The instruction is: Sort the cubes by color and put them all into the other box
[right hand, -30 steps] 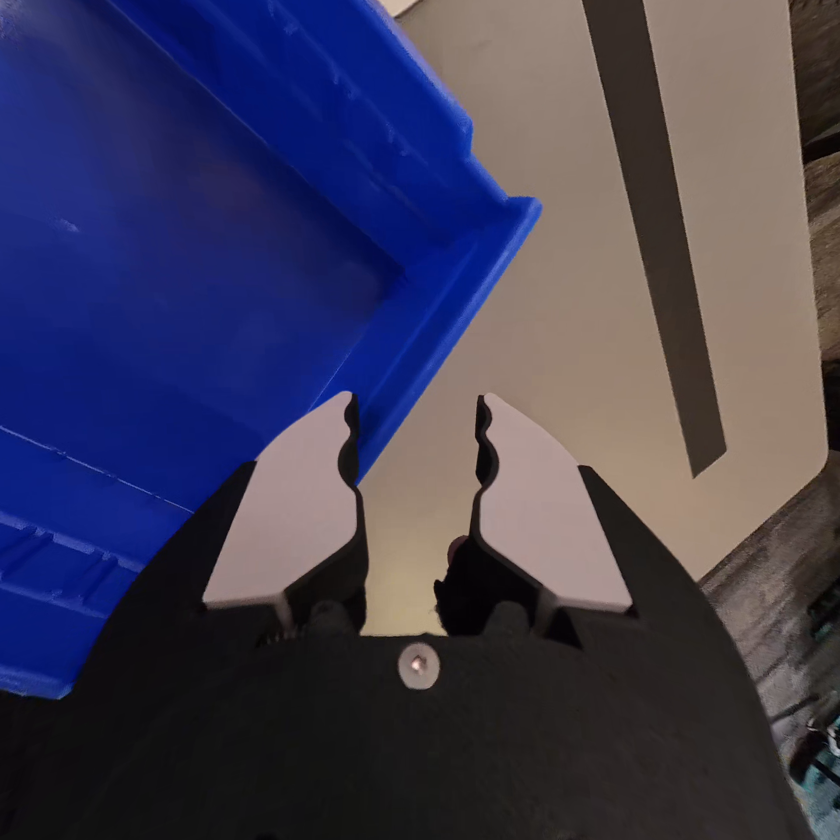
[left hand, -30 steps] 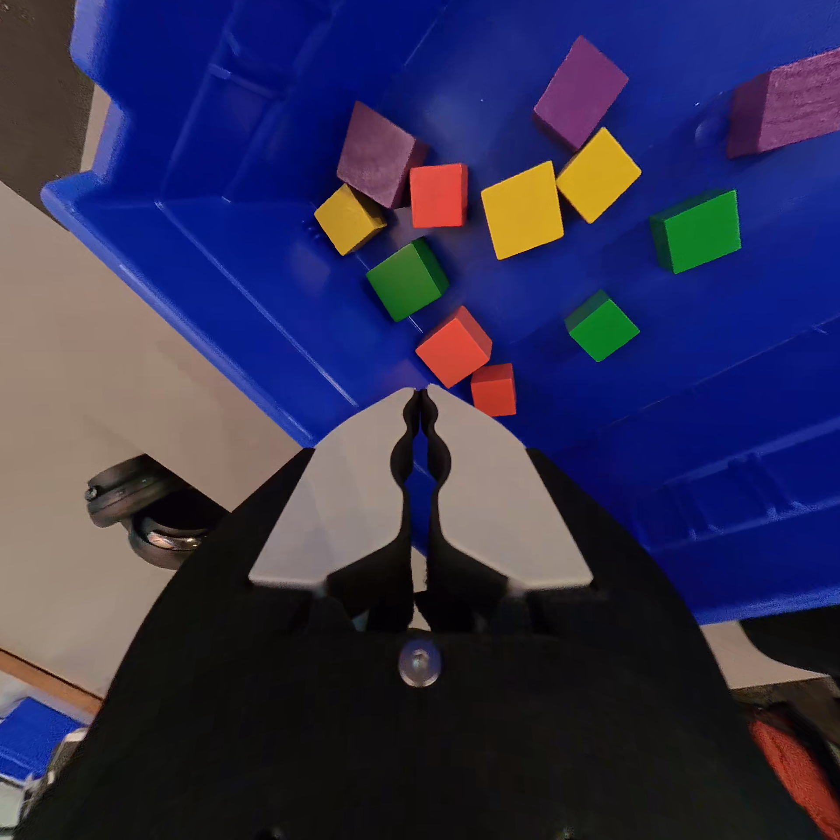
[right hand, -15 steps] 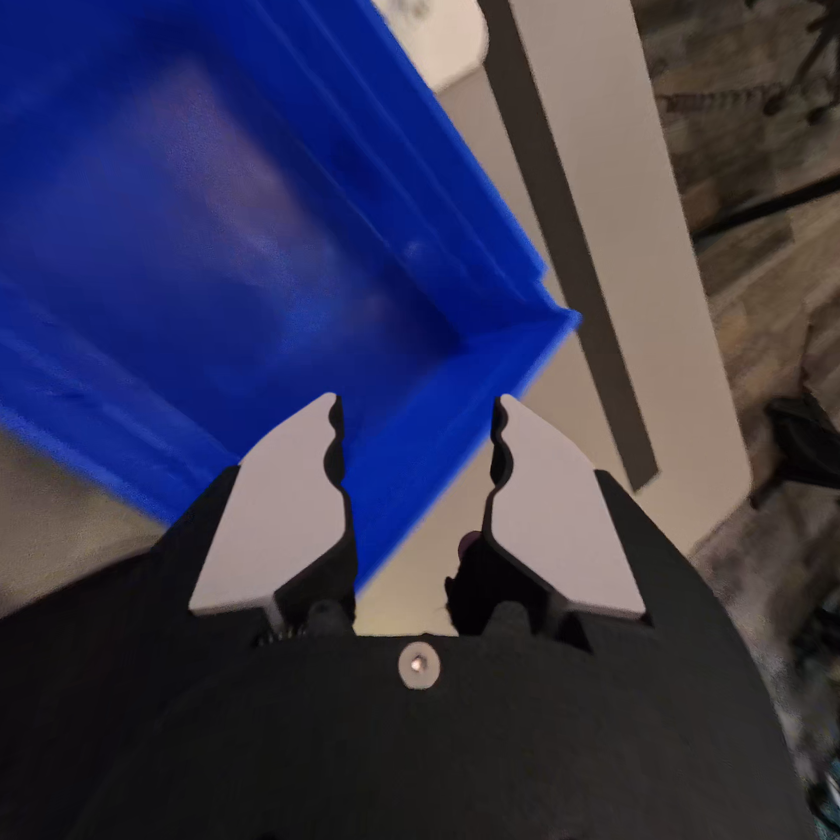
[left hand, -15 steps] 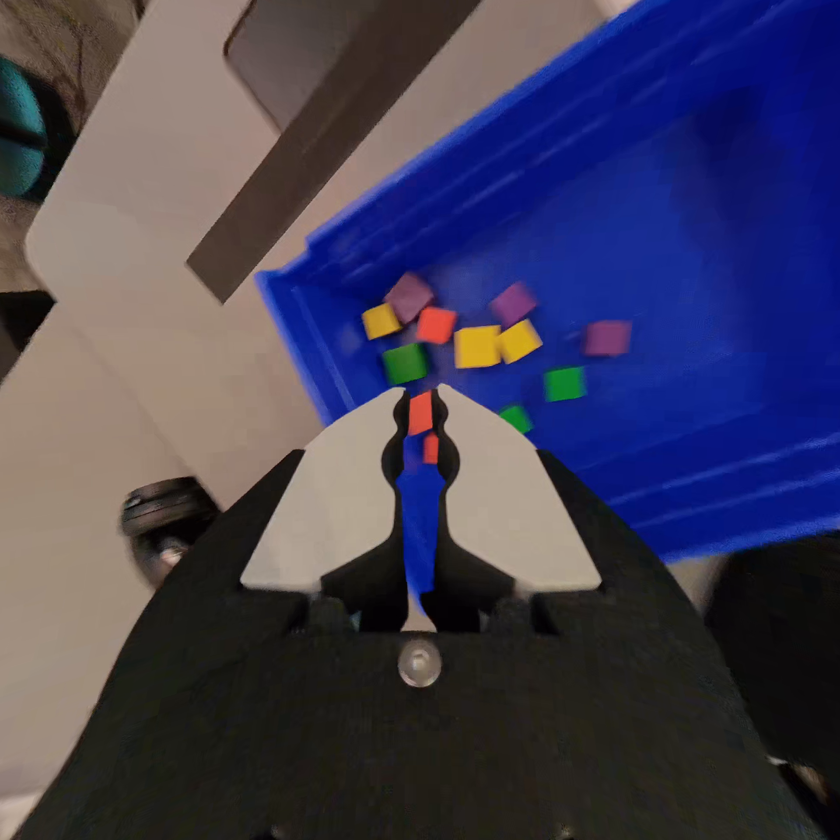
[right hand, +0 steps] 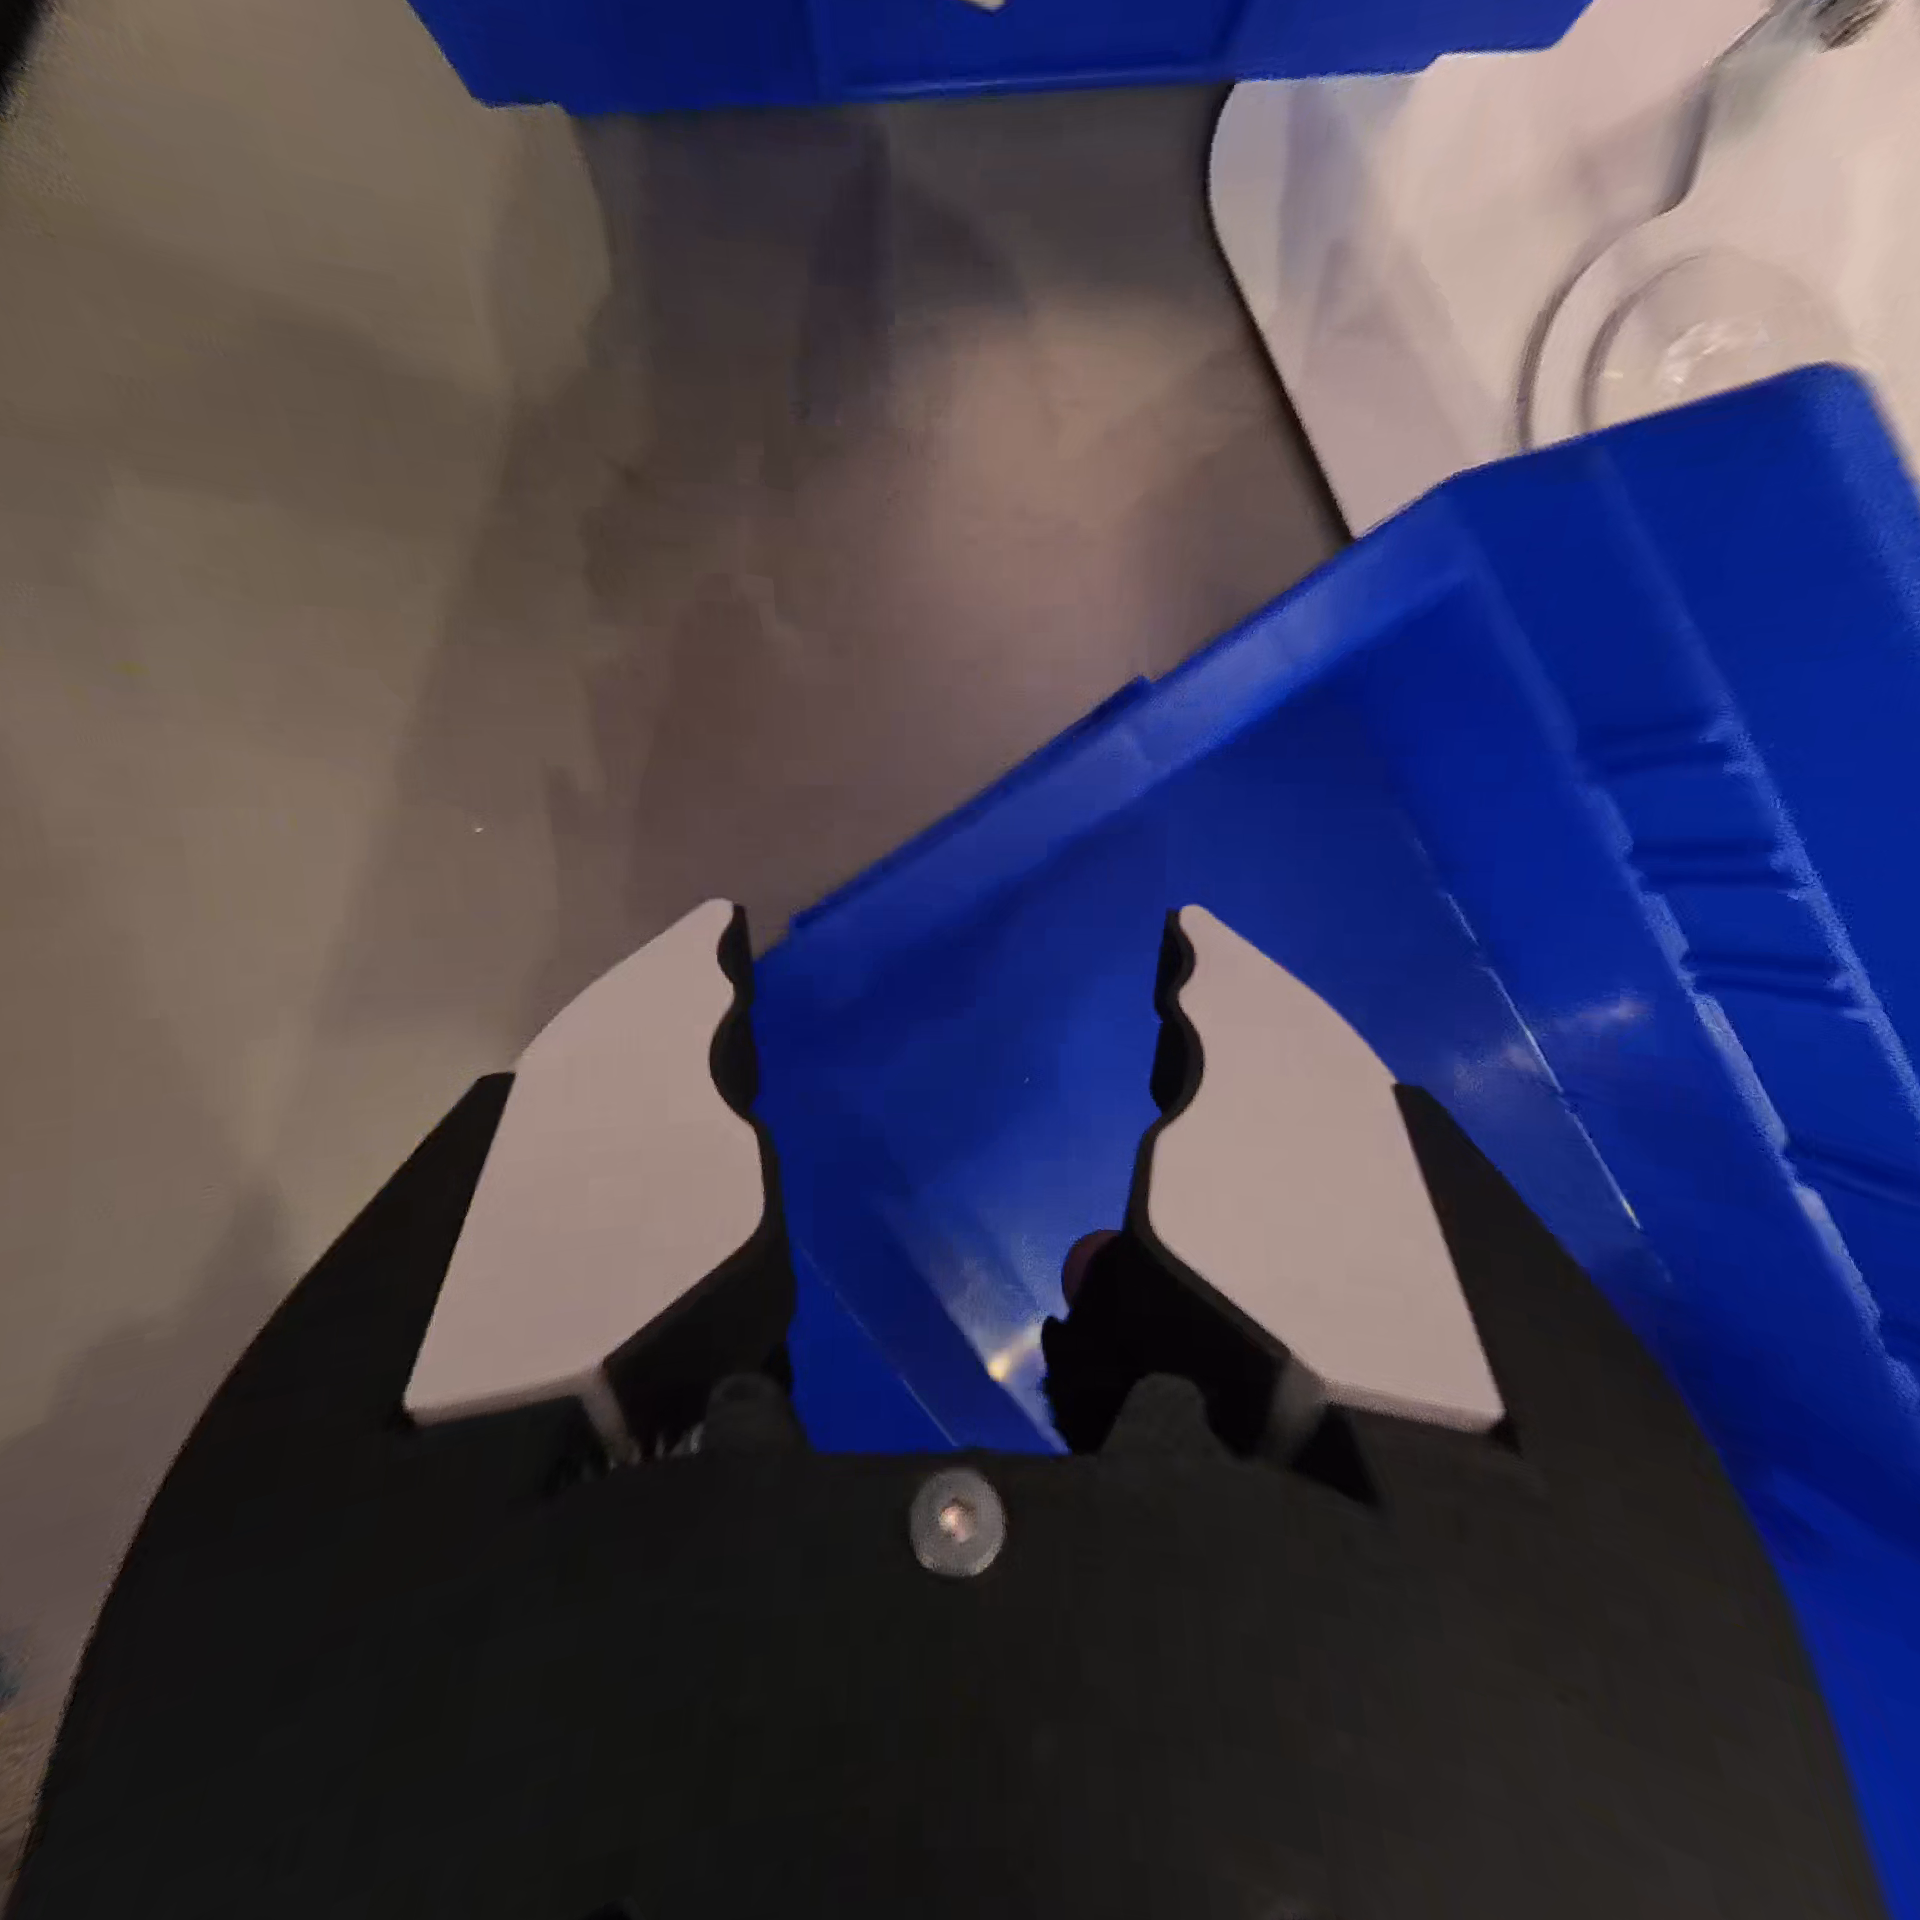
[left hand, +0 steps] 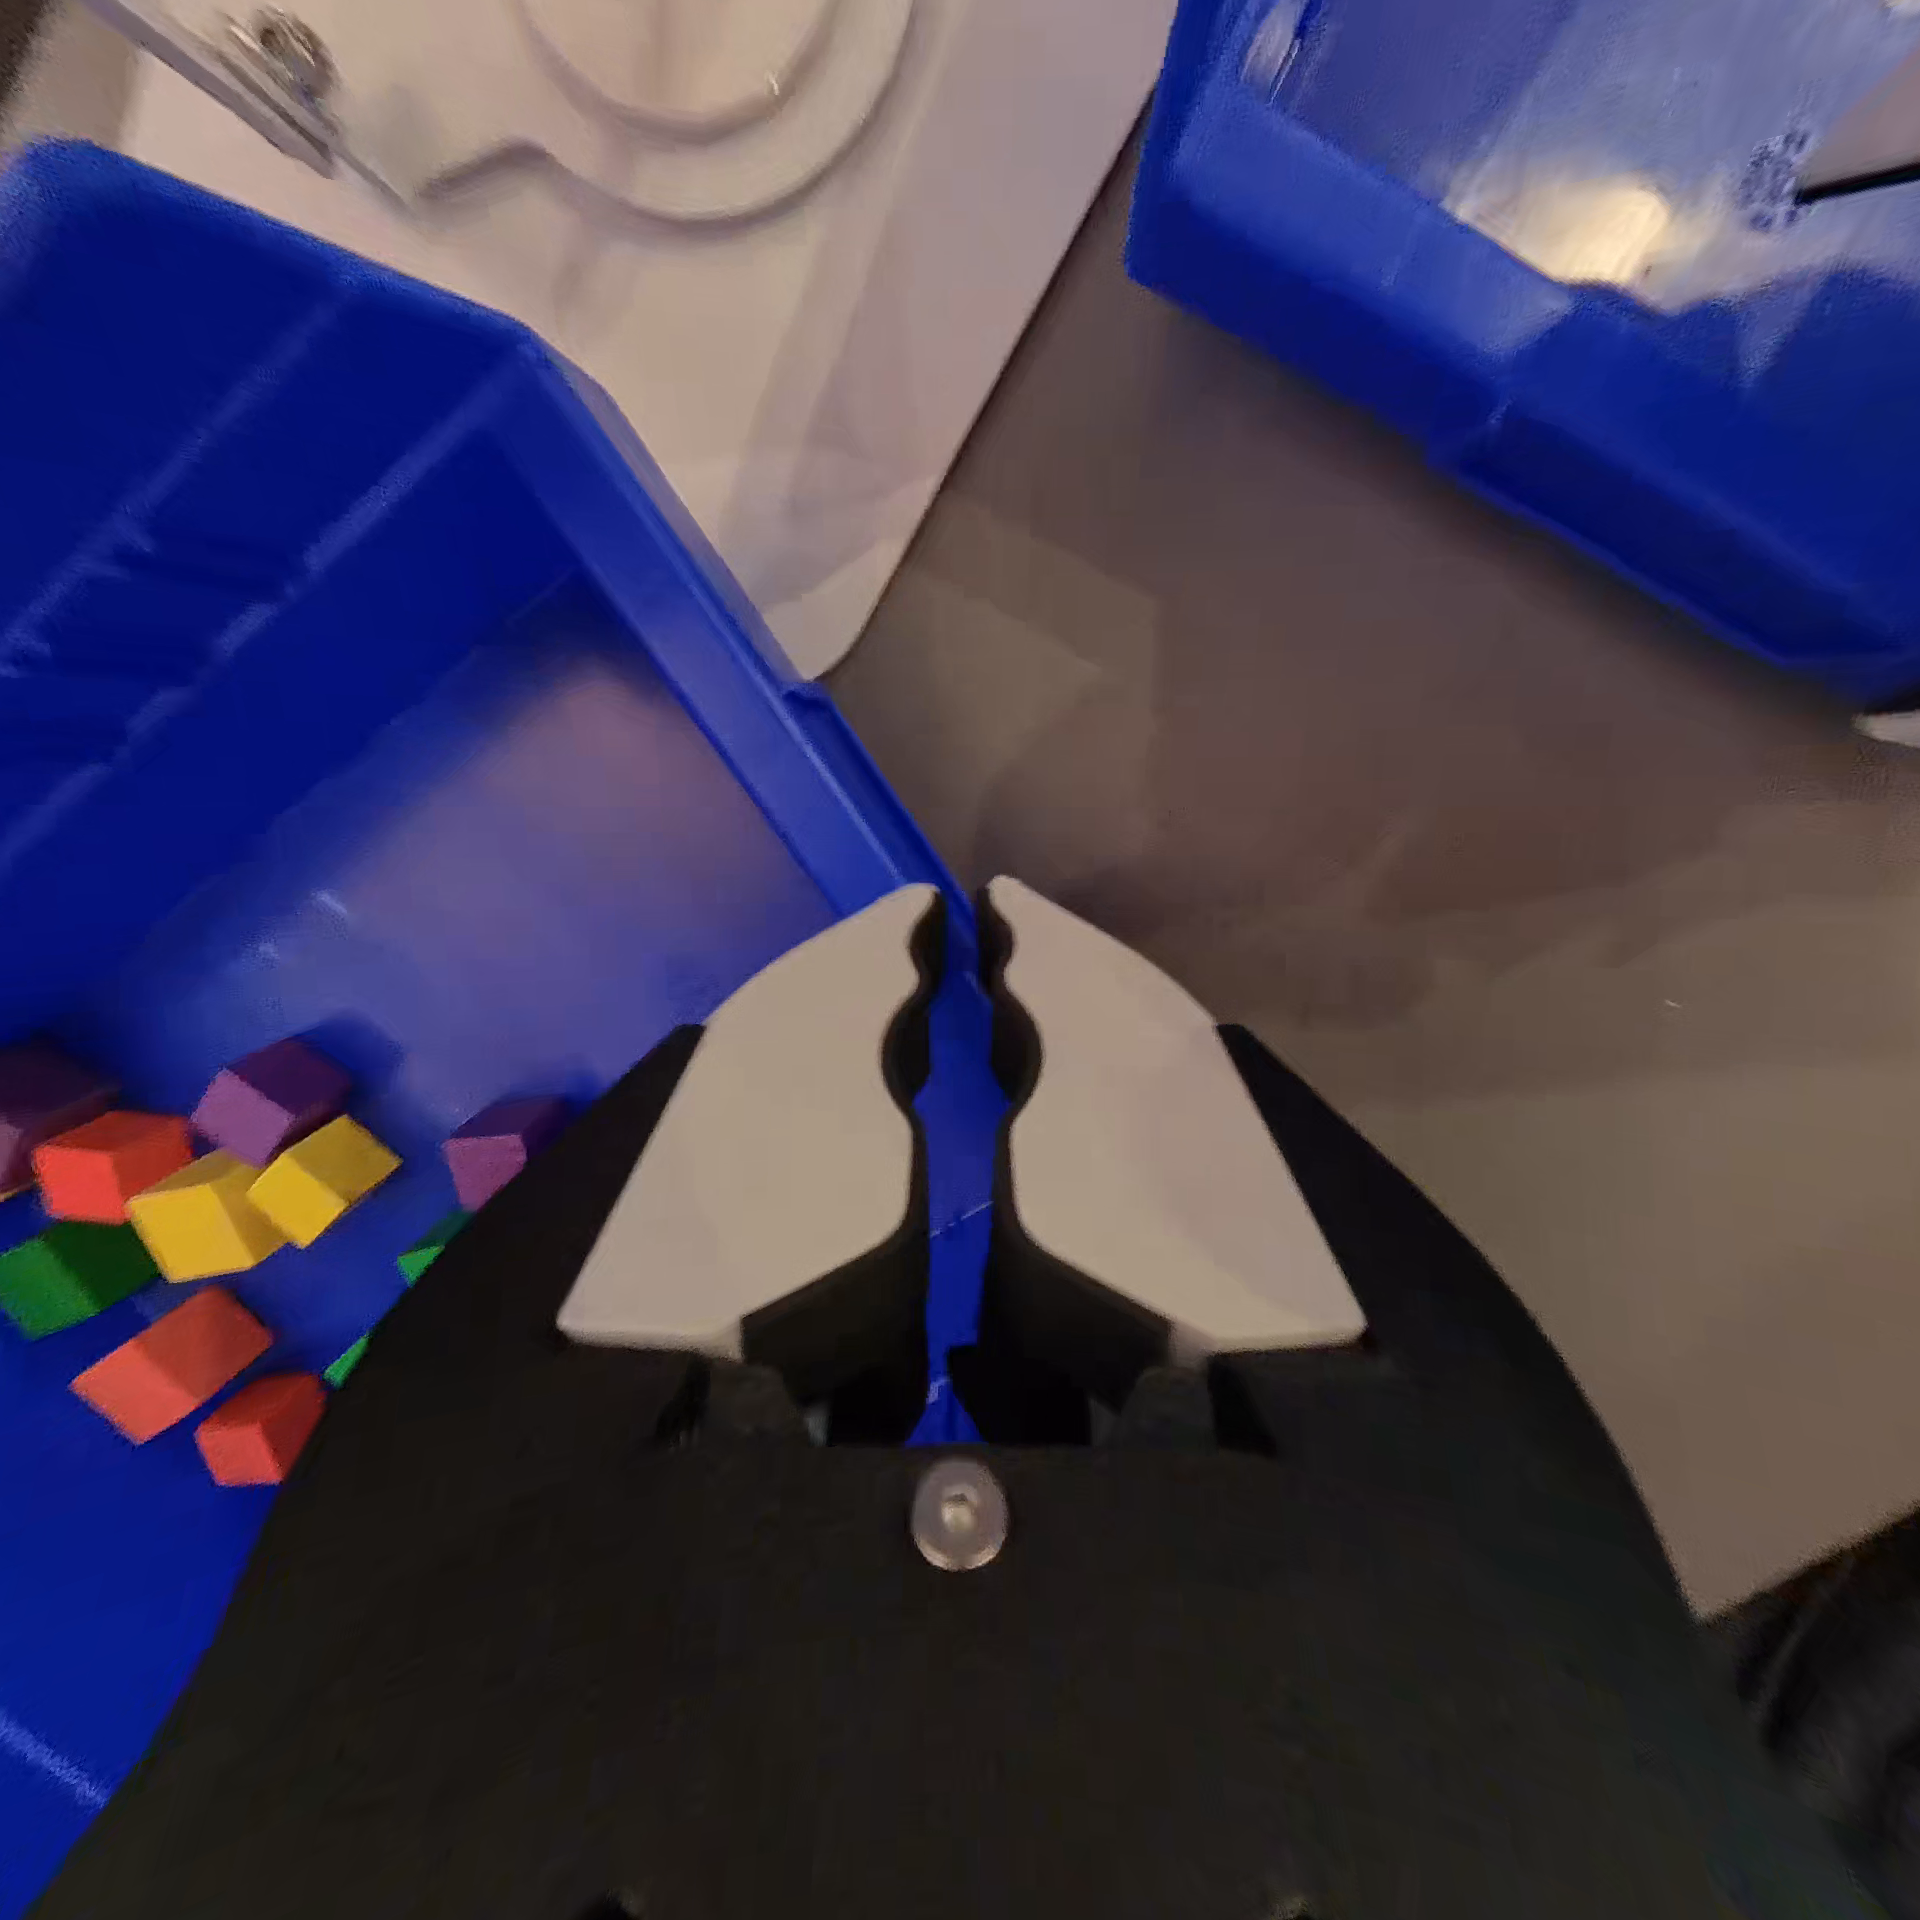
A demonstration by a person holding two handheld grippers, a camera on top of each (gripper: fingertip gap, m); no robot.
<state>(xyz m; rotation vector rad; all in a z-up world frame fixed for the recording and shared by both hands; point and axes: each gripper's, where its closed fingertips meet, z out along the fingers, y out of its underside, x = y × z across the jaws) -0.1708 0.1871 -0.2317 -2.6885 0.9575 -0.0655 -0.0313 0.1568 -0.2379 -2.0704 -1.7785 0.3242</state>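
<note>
Many coloured cubes [left hand: 208, 1216] at nine o'clock of left gripper [left hand: 961, 914], narrowly clamping blue box [left hand: 436, 727] rim, right gripper [right hand: 956, 925] wide.

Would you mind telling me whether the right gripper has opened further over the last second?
Yes. The right gripper has widened; the blue box wall now lies loosely between its fingers.

Blue box [left hand: 312, 623] tilted, rim pinched in left claw [left hand: 961, 914]; mixed cubes [left hand: 208, 1226] inside; other box [left hand: 1558, 364] apart.
</note>
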